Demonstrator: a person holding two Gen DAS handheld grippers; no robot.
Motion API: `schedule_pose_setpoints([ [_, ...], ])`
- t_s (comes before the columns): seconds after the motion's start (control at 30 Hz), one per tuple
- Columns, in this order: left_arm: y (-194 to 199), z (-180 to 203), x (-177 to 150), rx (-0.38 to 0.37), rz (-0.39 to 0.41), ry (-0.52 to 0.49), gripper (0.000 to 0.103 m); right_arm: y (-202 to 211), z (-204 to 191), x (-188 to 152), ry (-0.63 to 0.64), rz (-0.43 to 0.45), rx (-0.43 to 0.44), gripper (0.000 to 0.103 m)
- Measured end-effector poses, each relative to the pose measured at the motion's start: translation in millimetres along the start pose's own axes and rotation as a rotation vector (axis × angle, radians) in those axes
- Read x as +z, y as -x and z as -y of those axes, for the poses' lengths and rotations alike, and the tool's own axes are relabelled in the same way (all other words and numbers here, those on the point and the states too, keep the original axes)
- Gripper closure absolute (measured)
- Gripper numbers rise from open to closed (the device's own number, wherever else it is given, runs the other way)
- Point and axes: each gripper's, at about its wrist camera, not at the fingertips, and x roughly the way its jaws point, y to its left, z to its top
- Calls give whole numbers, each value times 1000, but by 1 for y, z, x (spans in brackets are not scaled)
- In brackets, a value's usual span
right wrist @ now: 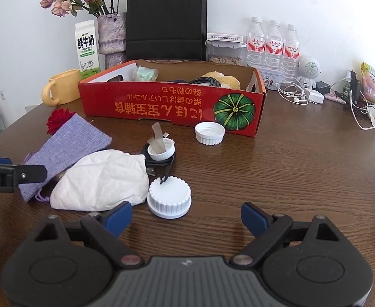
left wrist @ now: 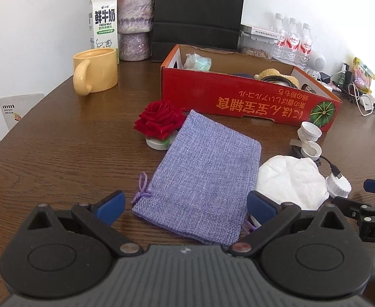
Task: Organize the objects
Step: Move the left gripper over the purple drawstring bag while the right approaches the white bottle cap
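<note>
Purple woven pouch (left wrist: 200,179) lies flat on the brown wood-grain table (left wrist: 72,153), drawstring end nearest me, right btwn my left gripper (left wrist: 186,206) fingers, not gripped; jaws spread wide, nothing held. Right gripper (right wrist: 187,217) likewise wide apart & empty, hovering just near of a ribbed white cap (right wrist: 169,199), top side up. Progress est.: partly done. Red cardboard box (right wrist: 172,105) at far side already holds a few bits (pale green wad, black cable, a yellow fuzzy thing), but lots still loose on the table: pouch, red fabric rose (left wrist: 159,121) on a white base just far-left of it, crumpled white tissue (right wrist: 103,179) to its right, 2 more caps lying open side up (right wrist: 210,133) (right wrist: 161,151), black USB cable (right wrist: 161,168) coiled under one. Textures: pouch coarse burlap-like, tissue soft/wrinkled, caps hard plastic w/ ridged rims. Likely next, I'd say, pouch or cap → box.
</note>
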Motion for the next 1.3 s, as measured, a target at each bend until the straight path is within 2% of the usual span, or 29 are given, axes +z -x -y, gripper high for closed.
schedule_pose_setpoints([
  [0.13,-9,-5,0,-4,-15,7,0,-8,0,2,1,-10,9,22],
  [0.3,-10,-4,-2,-9,-4,-7,0,-12,-3,3,19,4,27,26],
  [0.67,-10,2,-8,8,21,-57,0,-13,-2,1,18,22,38,25],
  [0.77,-10,3,-8,6,20,-62,0,-12,-2,1,22,25,43,28],
  [0.83,-10,4,-8,4,19,-70,0,-11,-2,1,24,31,47,38],
  [0.93,-10,5,-9,5,19,-76,0,-10,-3,1,27,38,52,48],
  [1.03,-9,6,-9,8,20,-80,1,-9,-3,1,27,41,50,52],
  [1.3,-10,6,-9,12,15,-82,0,-9,-4,1,25,39,46,51],
])
